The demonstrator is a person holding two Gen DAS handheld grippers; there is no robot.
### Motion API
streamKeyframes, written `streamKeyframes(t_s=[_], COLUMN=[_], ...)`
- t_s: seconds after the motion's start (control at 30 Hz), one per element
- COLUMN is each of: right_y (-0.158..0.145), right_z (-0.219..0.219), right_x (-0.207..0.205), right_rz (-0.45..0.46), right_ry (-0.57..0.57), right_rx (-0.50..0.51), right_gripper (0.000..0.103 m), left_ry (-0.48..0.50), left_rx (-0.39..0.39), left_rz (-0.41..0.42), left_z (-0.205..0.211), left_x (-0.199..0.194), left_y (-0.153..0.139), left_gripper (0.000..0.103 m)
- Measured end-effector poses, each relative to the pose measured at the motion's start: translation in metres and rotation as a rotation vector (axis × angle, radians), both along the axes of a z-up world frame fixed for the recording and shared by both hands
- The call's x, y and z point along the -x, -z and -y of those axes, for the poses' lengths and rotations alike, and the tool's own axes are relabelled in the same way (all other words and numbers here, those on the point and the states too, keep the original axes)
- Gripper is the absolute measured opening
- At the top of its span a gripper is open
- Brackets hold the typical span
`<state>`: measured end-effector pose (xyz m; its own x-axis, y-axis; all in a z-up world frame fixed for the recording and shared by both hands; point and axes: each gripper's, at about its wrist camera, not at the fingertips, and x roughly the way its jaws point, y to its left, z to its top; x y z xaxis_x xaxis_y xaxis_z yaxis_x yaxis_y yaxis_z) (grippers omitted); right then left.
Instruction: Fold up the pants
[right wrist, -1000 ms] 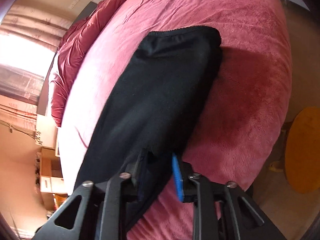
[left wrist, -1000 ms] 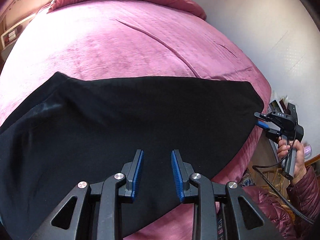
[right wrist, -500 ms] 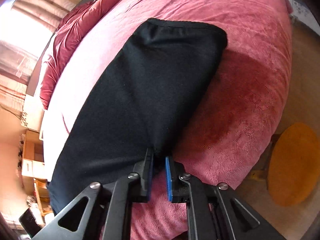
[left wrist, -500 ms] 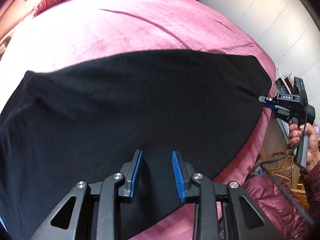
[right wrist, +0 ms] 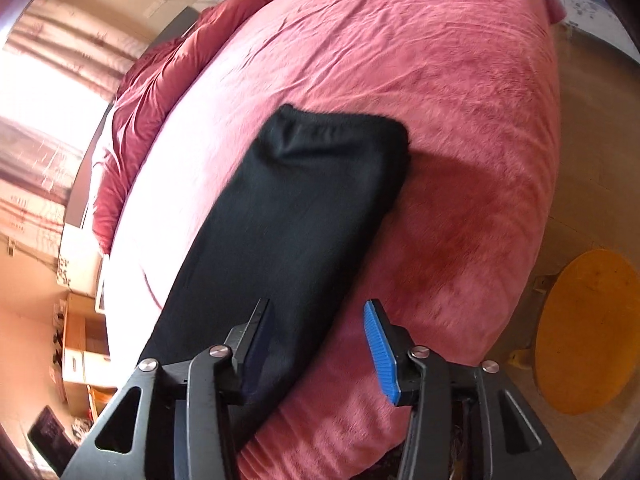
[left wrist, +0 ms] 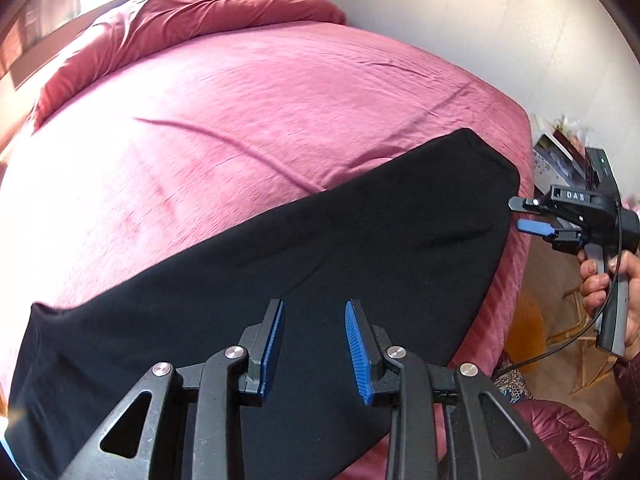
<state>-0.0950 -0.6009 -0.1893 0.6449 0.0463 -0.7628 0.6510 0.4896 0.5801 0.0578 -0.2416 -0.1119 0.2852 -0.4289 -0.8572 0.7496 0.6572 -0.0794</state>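
Note:
Black pants lie folded lengthwise in a long strip across the near part of the pink bed. My left gripper hovers above their near edge, open, with nothing between its blue pads. My right gripper stands just off the strip's right end, a small gap apart from the cloth. In the right wrist view the pants run away towards the elastic waistband, and my right gripper is opening. The cloth's near corner lies under its left finger, not pinched.
A bunched red duvet lies at the head of the bed. A person's hand and a maroon padded sleeve are at the right. A round orange stool stands on the floor beside the bed. Wooden shelves are at the far left.
My right gripper was shut on the end of the pants; it has let go and spread its jaws. My left gripper has shifted sideways over the pants and rolled.

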Motion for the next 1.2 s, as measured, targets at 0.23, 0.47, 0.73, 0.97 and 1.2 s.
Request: streamKeyframes(t_s=[0.23,0.47,0.73,0.97,1.2], right_y=[0.003,0.010,0.010,0.021,0.022], right_z=[0.021,0.040,0.051,0.057,0.064], right_x=[0.005,-0.001,-0.017,-0.020,-0.016], right_rz=[0.021,0.042,0.040,0.018,0.078], right_ry=[0.076,0.103,0.090,0.098,0.092], right_rx=[-0.034,-0.065,-0.054,-0.057,-0.104], right_gripper=[0.048,0.047,0.017,0.013,0.026], left_ry=[0.081,0.119,0.133,0.101,-0.022], left_rx=[-0.022,-0.040,-0.053,-0.081,-0.059], left_rz=[0.009,0.010,-0.014,-0.058,-0.211], left_z=[0.033,0.055,0.073,0.089,0.086], left_x=[0.006,0.006,-0.005,-0.031,-0.062], left_y=[0.000,0.007,0.018,0.036,0.055], left_gripper=[0.032,0.032,0.032,0.032,0.032])
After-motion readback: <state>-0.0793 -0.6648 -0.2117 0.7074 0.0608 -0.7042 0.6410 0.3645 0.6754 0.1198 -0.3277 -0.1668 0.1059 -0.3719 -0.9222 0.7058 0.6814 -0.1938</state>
